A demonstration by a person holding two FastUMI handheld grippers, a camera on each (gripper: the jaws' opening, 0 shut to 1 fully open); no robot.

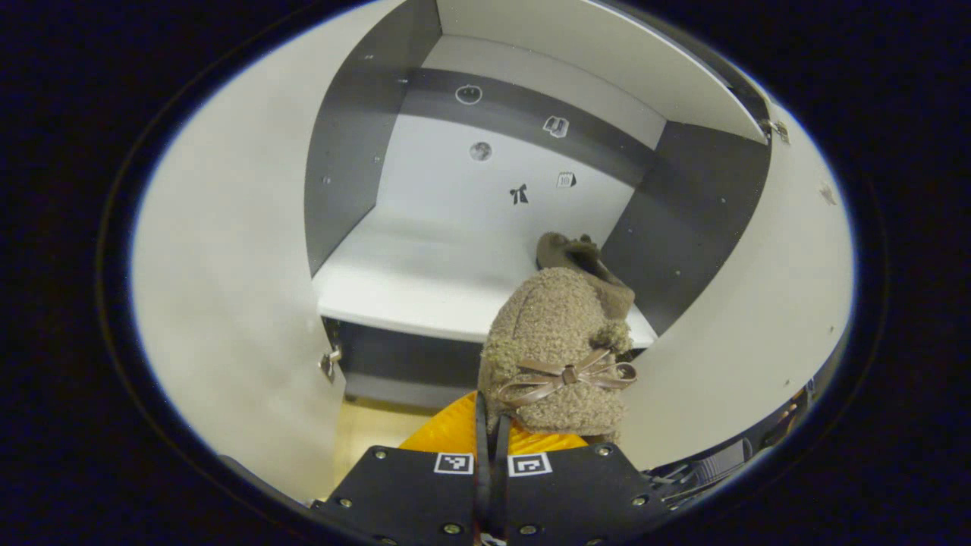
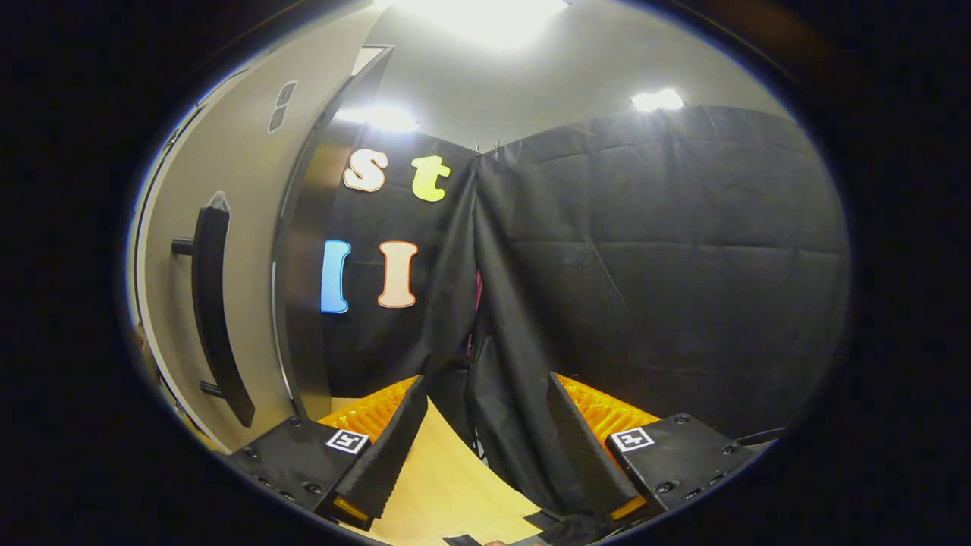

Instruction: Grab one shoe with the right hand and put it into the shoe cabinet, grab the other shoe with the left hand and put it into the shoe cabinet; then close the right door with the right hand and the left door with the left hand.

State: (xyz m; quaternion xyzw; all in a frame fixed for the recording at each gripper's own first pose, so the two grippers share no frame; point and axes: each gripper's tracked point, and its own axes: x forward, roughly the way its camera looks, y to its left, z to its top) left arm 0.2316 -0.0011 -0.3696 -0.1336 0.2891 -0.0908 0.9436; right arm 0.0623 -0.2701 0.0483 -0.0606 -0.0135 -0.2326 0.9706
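from my right tongs the ceiling lights (image 2: 485,11) blow out to white glare above the dim black cloth wall (image 2: 667,258), while from my left the pale cabinet (image 1: 425,280) is evenly lit, softly blurred and bowed at the edges, its grey side walls shadowed.

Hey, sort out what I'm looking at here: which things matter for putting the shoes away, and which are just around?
Belongs to the job:
- held shoe in left gripper
- second shoe on cabinet shelf
- left door, right door
- right gripper, open, and door handle

Just around:
- stickers
- black cloth wall
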